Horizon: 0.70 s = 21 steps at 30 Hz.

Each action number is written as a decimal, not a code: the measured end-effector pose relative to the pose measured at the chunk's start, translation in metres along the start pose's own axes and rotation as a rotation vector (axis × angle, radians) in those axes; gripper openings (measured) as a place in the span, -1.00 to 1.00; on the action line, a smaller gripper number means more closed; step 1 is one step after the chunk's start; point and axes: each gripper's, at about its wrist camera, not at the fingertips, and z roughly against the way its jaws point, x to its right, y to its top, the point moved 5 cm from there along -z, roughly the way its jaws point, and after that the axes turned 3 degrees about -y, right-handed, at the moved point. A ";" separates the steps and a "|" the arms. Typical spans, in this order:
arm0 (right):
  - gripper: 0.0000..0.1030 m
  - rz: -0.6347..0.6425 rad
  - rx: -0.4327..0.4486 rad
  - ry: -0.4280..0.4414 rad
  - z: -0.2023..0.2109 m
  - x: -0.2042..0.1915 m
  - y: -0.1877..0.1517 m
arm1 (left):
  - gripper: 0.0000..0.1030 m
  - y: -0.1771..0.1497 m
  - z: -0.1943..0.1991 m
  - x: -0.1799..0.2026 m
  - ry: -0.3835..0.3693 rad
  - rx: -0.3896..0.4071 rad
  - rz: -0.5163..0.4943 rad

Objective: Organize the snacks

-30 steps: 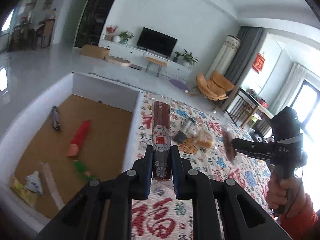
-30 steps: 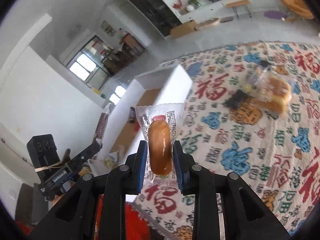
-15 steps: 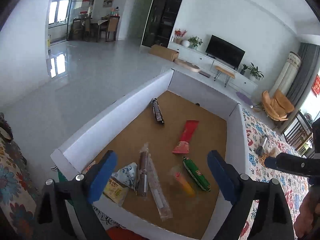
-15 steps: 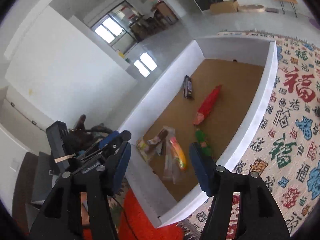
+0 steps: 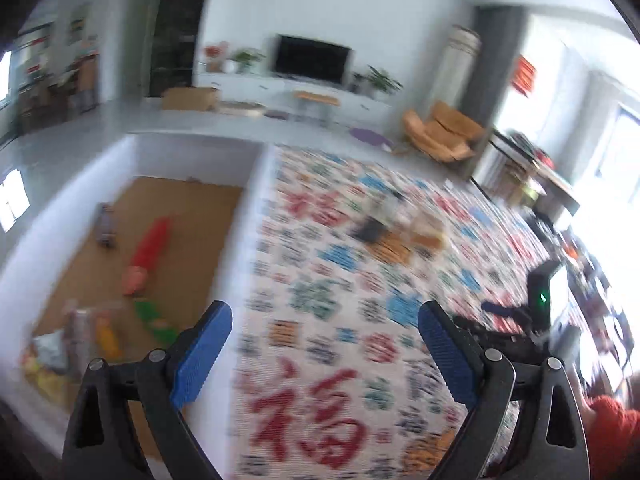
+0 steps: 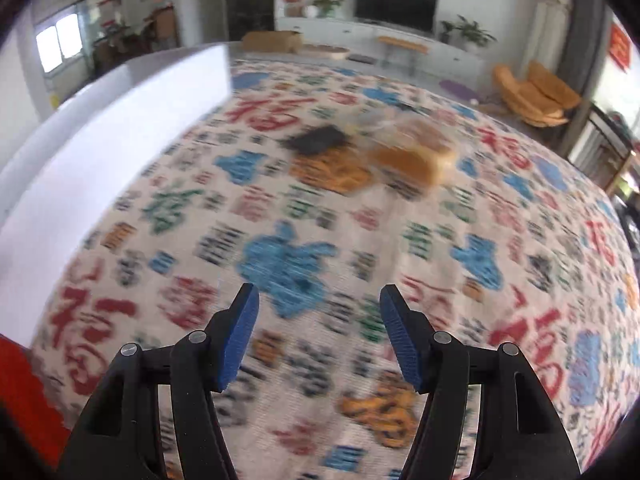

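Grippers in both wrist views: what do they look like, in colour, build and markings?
The left gripper and right gripper are alike: black plastic frames with triangular cut-outs and silver pivot screws, carrying ribbed blue pads. The left wrist view also shows the other unit's black body with a small green light and an orange-red sleeve.

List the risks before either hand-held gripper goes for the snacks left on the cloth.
1. The bread pack and the dark packet lie touching, so grabbing one may drag the other.
2. The bread looks soft; a hard squeeze could crush it.
3. Both views are blurred, so the open right hand-held gripper and left hand-held gripper may misjudge their aim.
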 end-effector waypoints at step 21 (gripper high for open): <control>0.57 -0.225 0.004 -0.271 -0.020 0.138 -0.047 | 0.99 -0.053 -0.212 0.079 0.102 -0.212 -0.203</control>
